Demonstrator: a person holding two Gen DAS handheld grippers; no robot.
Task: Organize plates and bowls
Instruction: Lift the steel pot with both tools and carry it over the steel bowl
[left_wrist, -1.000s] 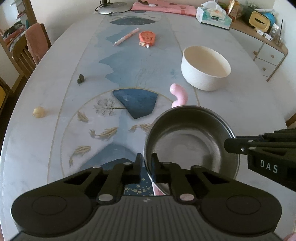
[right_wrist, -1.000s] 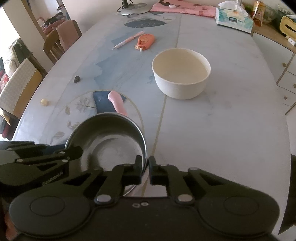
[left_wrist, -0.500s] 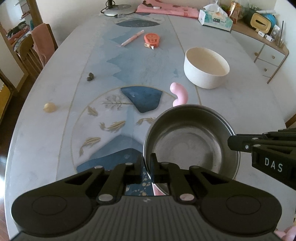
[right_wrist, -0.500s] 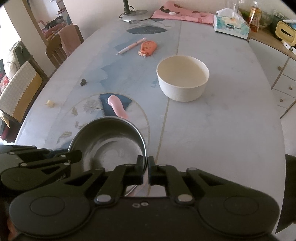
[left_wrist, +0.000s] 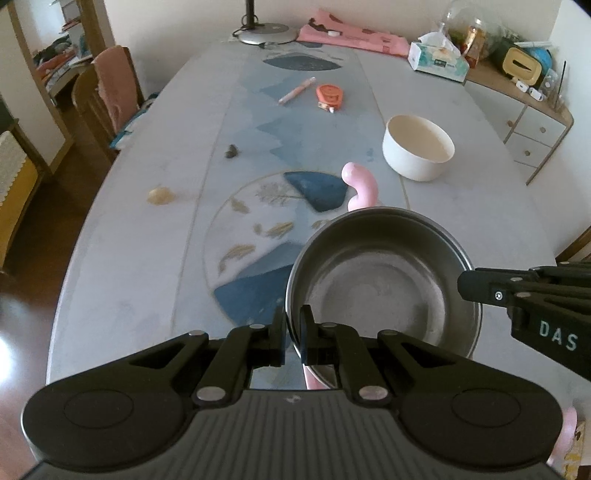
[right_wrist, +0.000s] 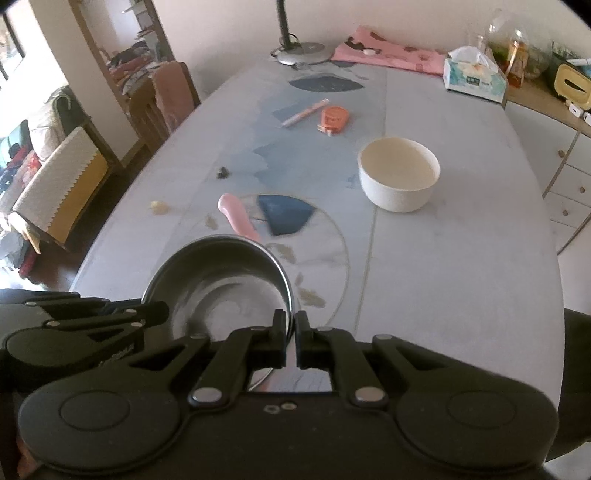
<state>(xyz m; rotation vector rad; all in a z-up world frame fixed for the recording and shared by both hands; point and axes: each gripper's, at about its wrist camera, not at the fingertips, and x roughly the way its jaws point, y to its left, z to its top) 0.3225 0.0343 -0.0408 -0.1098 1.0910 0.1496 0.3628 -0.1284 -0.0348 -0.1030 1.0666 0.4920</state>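
Item: round stainless-steel bowl (left_wrist: 384, 280), carried above the patterned oval table (left_wrist: 147, 240), higher and more tilted than a second ago; left gripper (left_wrist: 291, 332) and right gripper (right_wrist: 291, 341) each pinched onto opposite rims (both narrow, holding); cream ceramic bowl (right_wrist: 399, 177) sits well ahead; lift under way, nesting probably next.

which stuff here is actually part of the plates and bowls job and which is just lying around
Job: metal bowl, pinched at its rim by the left gripper and right gripper; white bowl.

Lying about: pink pen, orange tape dispenser, tissue box, lamp base.
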